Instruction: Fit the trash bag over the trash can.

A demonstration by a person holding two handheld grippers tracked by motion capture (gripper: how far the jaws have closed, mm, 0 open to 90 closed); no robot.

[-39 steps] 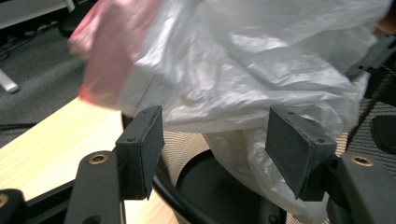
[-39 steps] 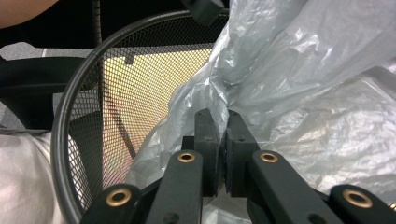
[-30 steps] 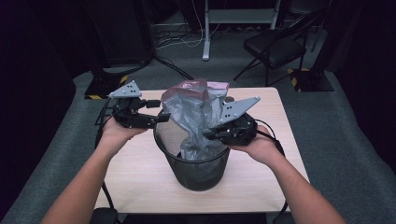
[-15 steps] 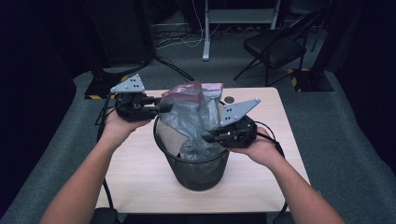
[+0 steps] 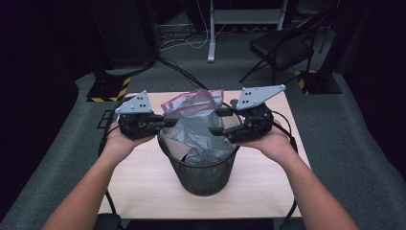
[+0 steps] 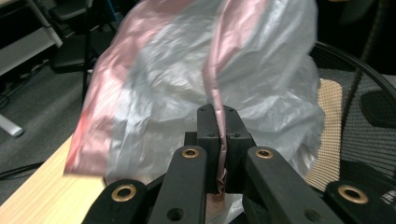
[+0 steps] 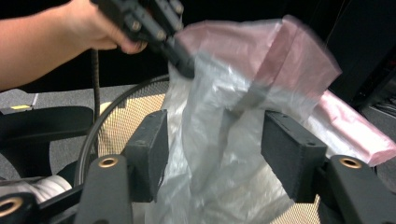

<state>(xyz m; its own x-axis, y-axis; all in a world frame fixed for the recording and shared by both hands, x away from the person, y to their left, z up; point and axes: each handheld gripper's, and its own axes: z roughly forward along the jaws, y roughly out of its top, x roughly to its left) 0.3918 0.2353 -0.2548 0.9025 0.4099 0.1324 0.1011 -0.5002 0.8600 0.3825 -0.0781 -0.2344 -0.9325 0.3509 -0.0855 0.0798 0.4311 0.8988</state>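
Observation:
A black mesh wastebasket [image 5: 206, 179] stands on the wooden table [image 5: 139, 187]. A thin clear bag with a pink rim [image 5: 191, 127] sits partly inside it and bulges above the rim. My left gripper [image 5: 167, 122] is at the basket's left; its jaws have just been closing and are shut on the bag's pink edge [image 6: 212, 88], seen up close at the left gripper [image 6: 218, 116]. My right gripper [image 5: 216, 121] is at the basket's right; its jaws have just been opening. In the right gripper view the bag [image 7: 219, 93] hangs between the pads [image 7: 152, 140] of the right gripper [image 7: 217, 135], untouched.
The basket's wire rim [image 7: 116, 102] curves just below both grippers. A folding chair [image 5: 282, 45] and cables lie on the carpet behind the table. Bare tabletop shows in front of the basket and to its sides.
The left gripper moved in toward the bag and closed on its pink edge. The right gripper rose a little and opened, letting go of the bag.

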